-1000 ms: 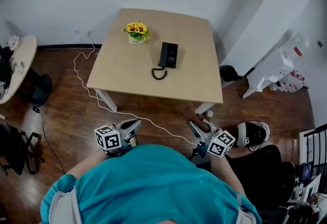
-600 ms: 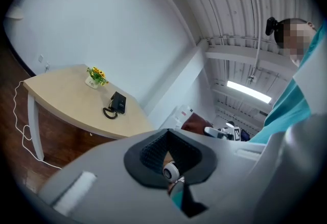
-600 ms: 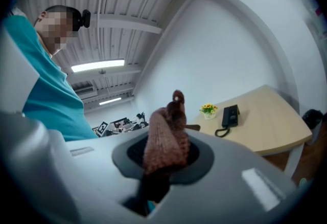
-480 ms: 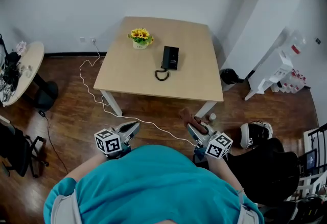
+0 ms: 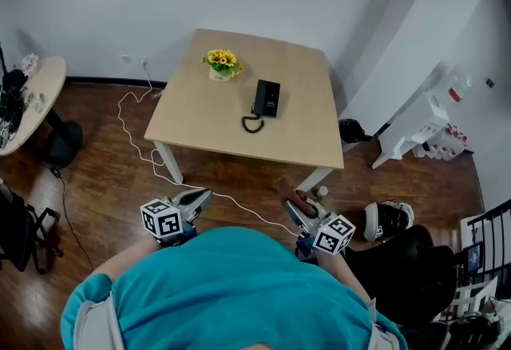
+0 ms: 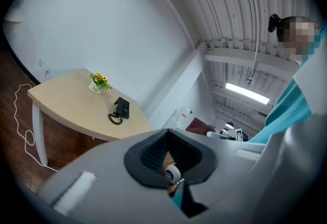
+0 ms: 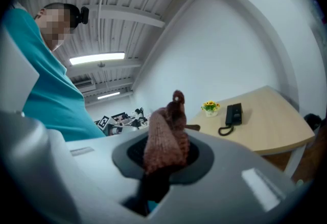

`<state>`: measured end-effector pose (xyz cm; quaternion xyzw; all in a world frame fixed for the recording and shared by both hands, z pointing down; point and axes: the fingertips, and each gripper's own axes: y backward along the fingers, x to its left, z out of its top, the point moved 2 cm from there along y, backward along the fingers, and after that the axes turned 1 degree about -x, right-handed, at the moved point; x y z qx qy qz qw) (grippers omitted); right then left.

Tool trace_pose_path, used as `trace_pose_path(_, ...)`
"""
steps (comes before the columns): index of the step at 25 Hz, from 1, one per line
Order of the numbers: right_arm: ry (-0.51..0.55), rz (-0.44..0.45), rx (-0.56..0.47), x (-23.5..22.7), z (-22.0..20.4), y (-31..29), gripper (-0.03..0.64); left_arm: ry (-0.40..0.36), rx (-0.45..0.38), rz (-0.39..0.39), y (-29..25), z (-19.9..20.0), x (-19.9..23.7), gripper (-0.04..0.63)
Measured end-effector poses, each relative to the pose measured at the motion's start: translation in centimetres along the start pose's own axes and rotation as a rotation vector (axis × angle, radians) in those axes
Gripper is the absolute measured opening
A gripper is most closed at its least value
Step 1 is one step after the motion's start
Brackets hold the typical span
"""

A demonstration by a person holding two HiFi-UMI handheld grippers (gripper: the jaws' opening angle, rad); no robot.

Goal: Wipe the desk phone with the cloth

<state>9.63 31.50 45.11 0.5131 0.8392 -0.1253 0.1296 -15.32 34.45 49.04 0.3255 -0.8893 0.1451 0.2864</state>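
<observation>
- Left gripper is pressed together on nothing; I hold it level over the wood floor, short of the table's near edge.
- White cable loops over the floor by the table's left legs.
- Table stands well ahead of both grippers. The desk phone lies near its middle, clear of every edge, with the flower pot behind and to its left.
- Right gripper pinches the brown knitted cloth, which sticks out past the jaws. A shoe sits on the floor to its right.
</observation>
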Motion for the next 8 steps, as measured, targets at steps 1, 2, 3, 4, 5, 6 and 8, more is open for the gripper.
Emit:
trace_pose_path(1,0.0,-0.001,0.004,0.02,-0.07,0.03,0.055,0.002,0.0,-0.002,-0.03,-0.04,-0.01,0.005)
trace_pose_path(2,0.002,-0.001,0.009,0.03,-0.14,0.02,0.055,0.005,-0.002,-0.002,-0.05,-0.01,0.04,0.005)
trace_pose_path(3,0.005,0.001,0.015,0.02,-0.2,-0.01,0.055,0.008,-0.006,0.001,-0.09,0.07,0.12,0.005)
trace_pose_path(4,0.009,0.003,0.021,-0.03,-0.24,-0.05,0.055,0.011,-0.01,0.003,-0.18,0.17,0.22,0.005)
trace_pose_path(5,0.013,0.006,0.024,-0.11,-0.25,-0.06,0.055,0.012,-0.013,0.005,-0.3,0.25,0.31,0.005)
trace_pose_path(6,0.017,0.008,0.026,-0.23,-0.22,-0.04,0.055,0.012,-0.014,0.007,-0.45,0.29,0.36,0.005)
trace_pose_path(8,0.021,0.01,0.026,-0.51,-0.11,0.06,0.055,0.012,-0.014,0.008,-0.78,0.35,0.41,0.005)
